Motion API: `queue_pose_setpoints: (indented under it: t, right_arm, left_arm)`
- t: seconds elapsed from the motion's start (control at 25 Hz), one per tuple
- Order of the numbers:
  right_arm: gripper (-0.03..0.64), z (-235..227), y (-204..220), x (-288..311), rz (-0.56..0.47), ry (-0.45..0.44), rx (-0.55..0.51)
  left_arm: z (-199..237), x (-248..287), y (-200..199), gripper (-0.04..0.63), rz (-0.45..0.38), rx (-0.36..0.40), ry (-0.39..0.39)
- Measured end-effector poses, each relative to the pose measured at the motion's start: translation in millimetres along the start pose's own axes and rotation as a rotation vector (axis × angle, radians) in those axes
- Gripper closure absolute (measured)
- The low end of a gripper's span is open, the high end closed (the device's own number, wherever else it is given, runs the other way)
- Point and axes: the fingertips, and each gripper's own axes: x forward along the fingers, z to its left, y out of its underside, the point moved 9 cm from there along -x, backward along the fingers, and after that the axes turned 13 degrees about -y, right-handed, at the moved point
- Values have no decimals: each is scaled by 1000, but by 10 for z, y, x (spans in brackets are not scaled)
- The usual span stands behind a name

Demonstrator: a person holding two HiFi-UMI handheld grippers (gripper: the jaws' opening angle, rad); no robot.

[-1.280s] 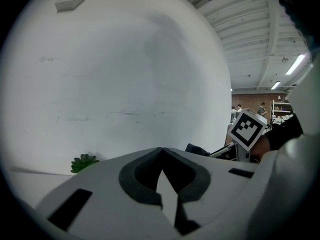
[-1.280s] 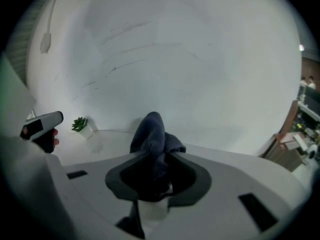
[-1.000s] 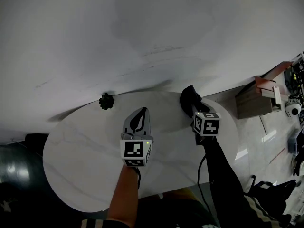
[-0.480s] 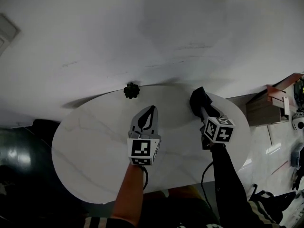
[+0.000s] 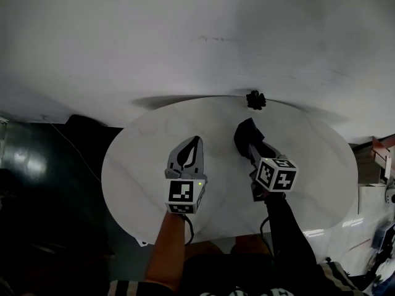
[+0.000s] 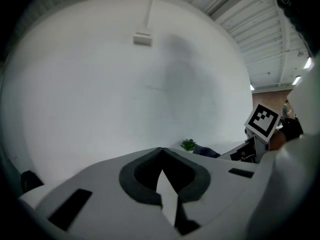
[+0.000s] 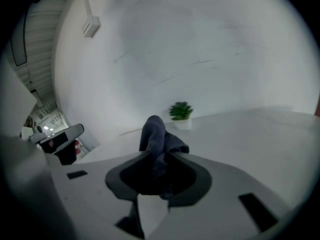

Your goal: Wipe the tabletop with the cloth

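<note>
A dark blue cloth (image 5: 245,134) (image 7: 156,140) sticks out of my right gripper (image 5: 249,145) (image 7: 159,156), which is shut on it above the round white tabletop (image 5: 308,165), right of centre. My left gripper (image 5: 189,152) (image 6: 162,151) hovers over the table's middle with its jaws shut and nothing between them. In the left gripper view the cloth (image 6: 206,151) and the right gripper's marker cube (image 6: 262,121) show at the right.
A small potted plant (image 5: 255,99) (image 7: 180,114) (image 6: 188,145) stands at the table's far edge by the white wall. Dark floor lies left of the table (image 5: 43,184). A wooden cabinet (image 5: 378,162) sits at the far right.
The head view has swung left, so the table and plant sit further right in frame. Both grippers keep their grip and relative places; the right one has come in from the table's right edge.
</note>
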Motion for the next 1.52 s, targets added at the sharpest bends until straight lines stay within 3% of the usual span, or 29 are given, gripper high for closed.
queue_pose_setpoints:
  t: [0.36, 0.72, 1.12, 1.52]
  right_arm:
    - [508, 2001, 445, 1445, 93, -175, -63]
    - [506, 3480, 932, 2363, 172, -355, -91]
    - [502, 4388, 1598, 2888, 366, -456, -113]
    - [511, 4302, 1600, 2917, 392, -399, -184]
  left_arm:
    - [2152, -693, 319, 594, 33, 13, -161]
    - [3505, -1515, 607, 594, 72, 6, -343]
    - [3920, -2030, 855, 594, 117, -37, -450]
    - [3886, -2053, 943, 594, 128, -44, -438]
